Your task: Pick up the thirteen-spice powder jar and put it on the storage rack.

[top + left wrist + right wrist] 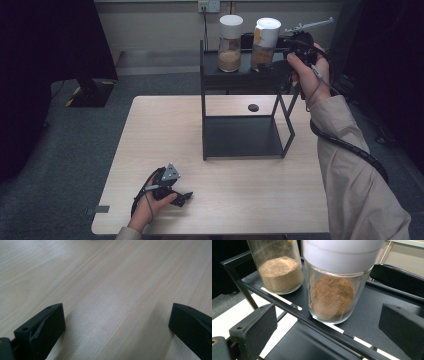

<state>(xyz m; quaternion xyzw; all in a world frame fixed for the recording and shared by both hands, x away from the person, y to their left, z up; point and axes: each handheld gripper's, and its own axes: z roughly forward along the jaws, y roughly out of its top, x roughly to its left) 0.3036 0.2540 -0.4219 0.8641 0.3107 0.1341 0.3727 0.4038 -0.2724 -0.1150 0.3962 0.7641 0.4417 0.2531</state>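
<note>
Glass jar (332,297) on the far shelf (387,315) — smooth, breakable
Right gripper (329,332) stood apart around its base — best gripped mid-body; left gripper (117,327) was apart, idle

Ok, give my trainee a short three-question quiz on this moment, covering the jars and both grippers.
1. True or false: the right gripper is clamped on a jar.
2. How many white-lidded glass jars of brown powder stand on the black metal rack's top shelf?
3. What lies between the left gripper's jaws? A) a jar B) bare light wooden table C) a lid

Key:
1. False. Its jaws stand open, lined up on the nearer jar.
2. Two: that one and the farther jar.
3. B
</note>
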